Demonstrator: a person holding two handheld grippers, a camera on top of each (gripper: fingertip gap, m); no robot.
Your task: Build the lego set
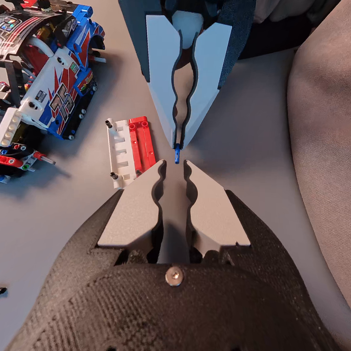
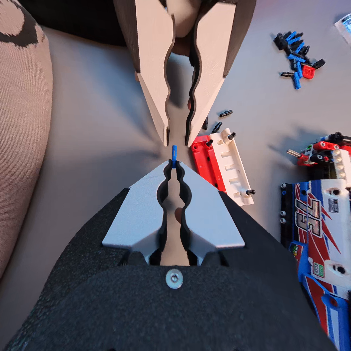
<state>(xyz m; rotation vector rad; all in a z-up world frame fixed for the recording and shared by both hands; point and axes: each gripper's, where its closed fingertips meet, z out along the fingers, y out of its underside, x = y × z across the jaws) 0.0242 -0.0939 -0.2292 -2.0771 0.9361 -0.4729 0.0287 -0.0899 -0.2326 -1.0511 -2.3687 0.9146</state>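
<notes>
1. Blue, white and red panels cover the part-built lego car (image 1: 47,79), which sits at ten o'clock in the left wrist view, on the grey table (image 1: 57,218).
2. Right of it, near the centre, a white slotted panel (image 1: 119,152) lies flat against a red panel (image 1: 142,142); black pins stick out of the white one's corners.
3. The left gripper (image 1: 174,161) points toward twelve o'clock, its grey fingertips parted with bare table between them.
4. Facing it from twelve o'clock, the right gripper (image 1: 178,147) pinches a small blue pin (image 1: 177,154) by one end; the free end pokes toward the gap of the left one without touching either tip.
5. In the right wrist view the same blue pin (image 2: 174,154) stands clamped at the tips of the right gripper (image 2: 174,163), and the left gripper (image 2: 176,144) hangs apart just beyond it.
6. At two o'clock in that view lies a heap of loose blue and black pins (image 2: 296,55) with a red piece (image 2: 308,72).
7. A beige cushion (image 1: 322,152) fills the three o'clock edge of the left wrist view.
</notes>
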